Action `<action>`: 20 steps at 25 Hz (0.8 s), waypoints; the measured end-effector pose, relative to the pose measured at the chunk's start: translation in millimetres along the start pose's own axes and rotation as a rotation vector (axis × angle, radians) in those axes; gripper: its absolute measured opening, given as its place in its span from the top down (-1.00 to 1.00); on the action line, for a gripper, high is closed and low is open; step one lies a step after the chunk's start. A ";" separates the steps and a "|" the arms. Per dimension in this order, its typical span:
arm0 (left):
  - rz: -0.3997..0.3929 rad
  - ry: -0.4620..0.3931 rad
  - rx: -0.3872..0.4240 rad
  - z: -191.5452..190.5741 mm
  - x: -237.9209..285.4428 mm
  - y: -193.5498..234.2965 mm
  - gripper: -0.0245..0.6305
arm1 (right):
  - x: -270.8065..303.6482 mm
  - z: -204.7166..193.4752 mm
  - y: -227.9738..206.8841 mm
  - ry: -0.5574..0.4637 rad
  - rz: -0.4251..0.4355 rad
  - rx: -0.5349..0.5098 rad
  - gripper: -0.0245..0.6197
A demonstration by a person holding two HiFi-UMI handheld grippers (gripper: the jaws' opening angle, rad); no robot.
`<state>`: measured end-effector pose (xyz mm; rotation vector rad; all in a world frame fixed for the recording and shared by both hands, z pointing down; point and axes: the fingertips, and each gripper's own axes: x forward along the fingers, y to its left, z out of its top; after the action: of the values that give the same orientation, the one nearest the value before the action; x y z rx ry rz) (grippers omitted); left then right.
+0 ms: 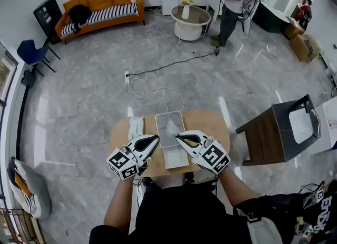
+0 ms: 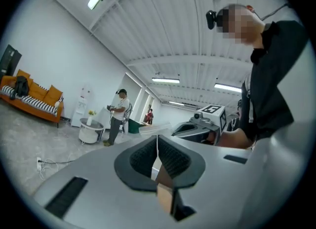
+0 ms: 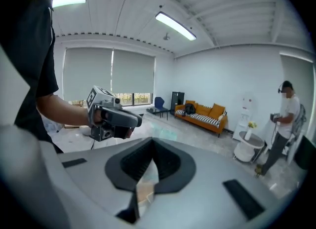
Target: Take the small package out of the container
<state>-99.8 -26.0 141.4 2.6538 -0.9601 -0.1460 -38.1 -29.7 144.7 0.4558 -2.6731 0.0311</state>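
While the round wooden tabletop (image 1: pixel 210 124) carries a clear rectangular container (image 1: pixel 159 132) at its middle, with a flat white tray-like piece (image 1: pixel 176 160) just in front of it and a white packet (image 1: pixel 136 127) lying to its left, both grippers point inward at the container. The left gripper (image 1: pixel 157 139) hangs at the container's left edge with its jaws together on nothing. The right gripper (image 1: pixel 178 134) has its jaws clamped on the small package (image 1: pixel 171 128), a thin translucent film pouch hanging over the container.
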 end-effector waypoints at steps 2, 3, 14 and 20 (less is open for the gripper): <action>-0.021 -0.030 0.041 31.2 3.2 -10.2 0.85 | -19.0 29.8 -6.1 -0.077 -0.013 -0.016 0.88; -0.031 -0.040 0.071 46.2 4.3 -15.3 0.85 | -28.3 43.5 -9.0 -0.116 -0.021 -0.025 0.88; -0.126 -0.126 0.293 157.6 12.3 -75.2 0.85 | -149.0 142.0 -30.7 -0.470 -0.109 -0.116 0.88; -0.117 -0.180 0.317 175.3 13.1 -83.1 0.85 | -186.2 144.9 -45.4 -0.544 -0.120 -0.092 0.88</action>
<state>-74.4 -19.2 -51.3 3.0337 -0.9493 -0.2853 76.7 -27.9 -66.3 0.6730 -3.1490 -0.2908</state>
